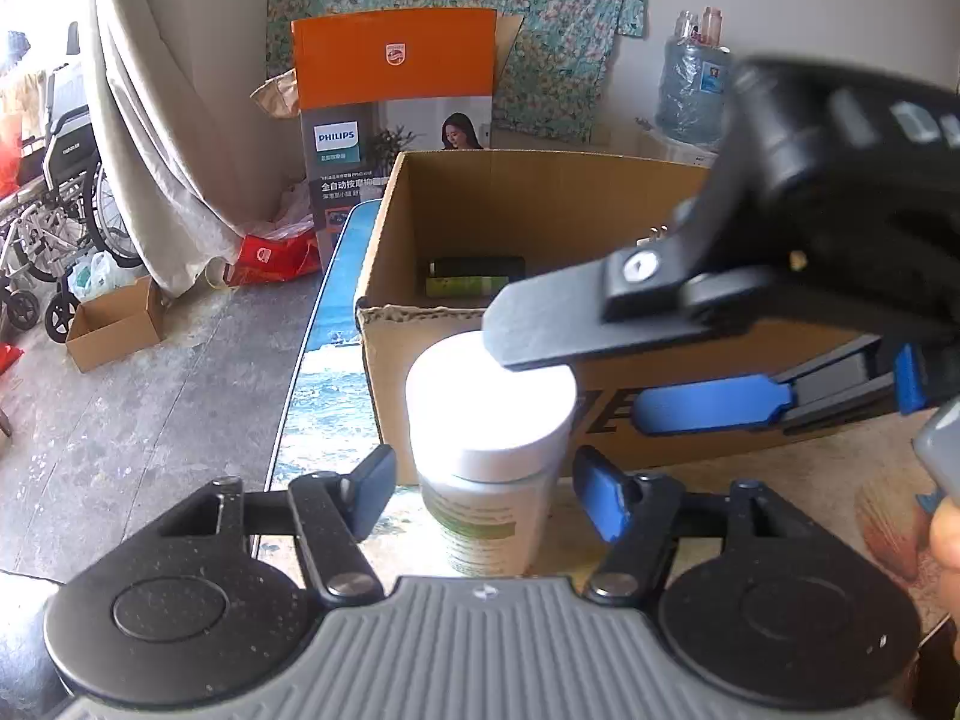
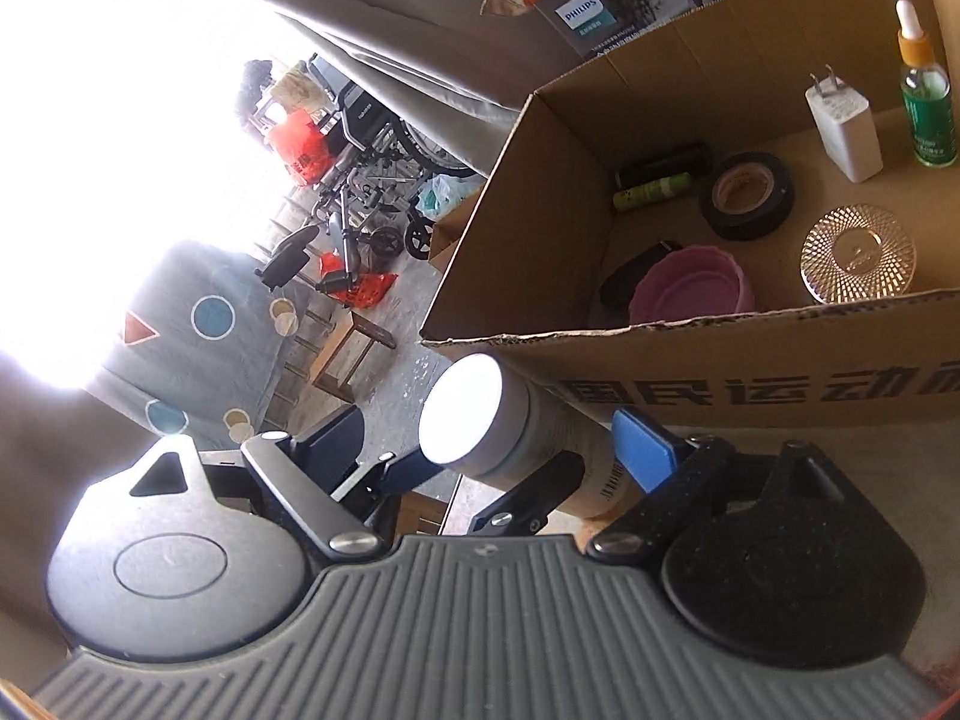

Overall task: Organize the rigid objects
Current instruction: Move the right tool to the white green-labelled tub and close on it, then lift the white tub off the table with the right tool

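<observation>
Your table (image 1: 720, 480), lower right of the left view, carries an open cardboard box (image 1: 384, 252) near its left edge; grey floor (image 1: 150, 390) beyond. A white-lidded bottle (image 1: 489, 414) stands upright before the box. Your left claw (image 1: 483, 495) brackets it, pads apart from it. Your right claw (image 2: 489, 441) straddles the lid, half-open, gripping nothing.
</observation>
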Available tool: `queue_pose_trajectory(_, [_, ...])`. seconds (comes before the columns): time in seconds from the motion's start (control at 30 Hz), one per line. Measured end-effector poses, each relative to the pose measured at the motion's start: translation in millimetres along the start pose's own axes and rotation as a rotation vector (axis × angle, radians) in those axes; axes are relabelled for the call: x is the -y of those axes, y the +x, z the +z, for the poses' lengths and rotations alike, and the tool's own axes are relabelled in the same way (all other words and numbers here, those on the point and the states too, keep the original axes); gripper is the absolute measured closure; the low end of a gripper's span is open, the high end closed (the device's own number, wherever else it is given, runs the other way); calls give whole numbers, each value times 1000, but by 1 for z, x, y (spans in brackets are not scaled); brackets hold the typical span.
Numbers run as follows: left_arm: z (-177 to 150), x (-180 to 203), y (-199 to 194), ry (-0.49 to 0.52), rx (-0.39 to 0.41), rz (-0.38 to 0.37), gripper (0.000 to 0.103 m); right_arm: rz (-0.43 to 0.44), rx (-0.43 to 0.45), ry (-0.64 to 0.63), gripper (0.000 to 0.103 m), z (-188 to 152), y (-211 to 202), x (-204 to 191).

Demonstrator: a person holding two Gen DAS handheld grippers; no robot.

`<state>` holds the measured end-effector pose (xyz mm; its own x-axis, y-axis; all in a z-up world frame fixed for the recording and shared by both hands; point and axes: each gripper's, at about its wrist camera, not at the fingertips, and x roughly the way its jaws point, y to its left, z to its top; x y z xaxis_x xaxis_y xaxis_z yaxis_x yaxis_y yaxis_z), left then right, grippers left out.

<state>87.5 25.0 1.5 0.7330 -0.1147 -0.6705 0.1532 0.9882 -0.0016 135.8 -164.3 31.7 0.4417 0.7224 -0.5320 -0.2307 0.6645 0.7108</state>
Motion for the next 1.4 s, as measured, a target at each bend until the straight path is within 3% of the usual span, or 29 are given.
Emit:
queue_pose_trajectory(0.13, [1, -2, 2, -14, -7, -12, 49, -1, -6, 33, 35, 0, 14, 3])
queue_pose_trajectory(0.23, [0, 2, 0, -4, -11, -8, 49, 2, -14, 44, 52, -1, 20, 3])
queue_pose_trajectory(0.33, [-1, 2, -1, -7, -13, 1, 49, -5, -15, 48, 57, 1, 19, 6])
queue_pose_trajectory(1.03, [3, 14, -49, -28, 51, 15, 49, 44, 28, -23, 58, -8, -15, -27])
queue_pose_trajectory(1.2, [19, 23, -80, 3, 129, 12, 49, 64, 85, -84, 58, -8, -48, -47])
queue_pose_trajectory(1.4, [66, 49, -106, 87, 253, -29, 49, 70, 228, -177, 58, 17, -105, -75])
